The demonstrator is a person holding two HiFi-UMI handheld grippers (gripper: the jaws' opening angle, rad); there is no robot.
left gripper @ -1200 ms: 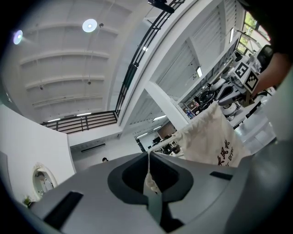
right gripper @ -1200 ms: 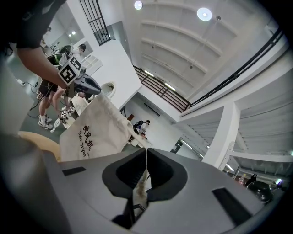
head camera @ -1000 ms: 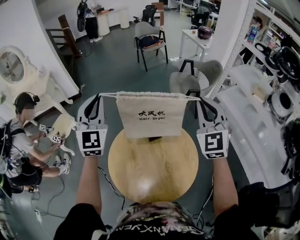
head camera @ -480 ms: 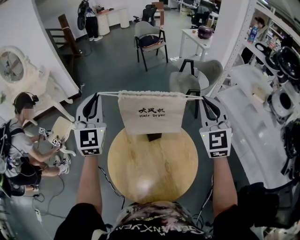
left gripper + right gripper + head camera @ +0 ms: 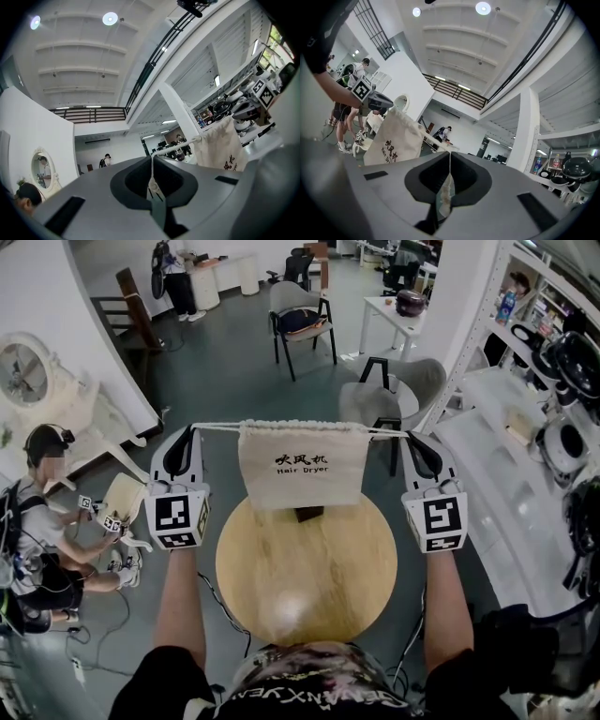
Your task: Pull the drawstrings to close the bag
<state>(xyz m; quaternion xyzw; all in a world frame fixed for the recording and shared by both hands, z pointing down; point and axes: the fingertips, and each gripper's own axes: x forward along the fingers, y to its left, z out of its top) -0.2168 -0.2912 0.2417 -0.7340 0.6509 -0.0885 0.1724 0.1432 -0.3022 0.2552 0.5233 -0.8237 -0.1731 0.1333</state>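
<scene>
A cream drawstring bag (image 5: 302,465) printed "Hair Dryer" hangs in the air above a round wooden table (image 5: 307,577). Its gathered mouth is stretched between my two grippers. My left gripper (image 5: 194,429) is shut on the left drawstring (image 5: 217,427), which runs taut to the bag. My right gripper (image 5: 410,435) is shut on the right drawstring (image 5: 386,433). In the left gripper view the cord (image 5: 176,148) leaves the closed jaws toward the bag (image 5: 220,147). The right gripper view shows the cord's frayed end (image 5: 444,194) pinched and the bag (image 5: 391,140) at left.
A small dark object (image 5: 307,515) lies on the table behind the bag. Beyond the table stand a grey chair (image 5: 398,385) and a black-framed chair (image 5: 300,320). White shelving (image 5: 525,427) with appliances runs along the right. A person (image 5: 37,531) sits on the floor at left.
Both grippers have rolled a little and eased slightly apart. The bag's mouth has gathered a touch narrower, and the bag hangs slightly higher.
</scene>
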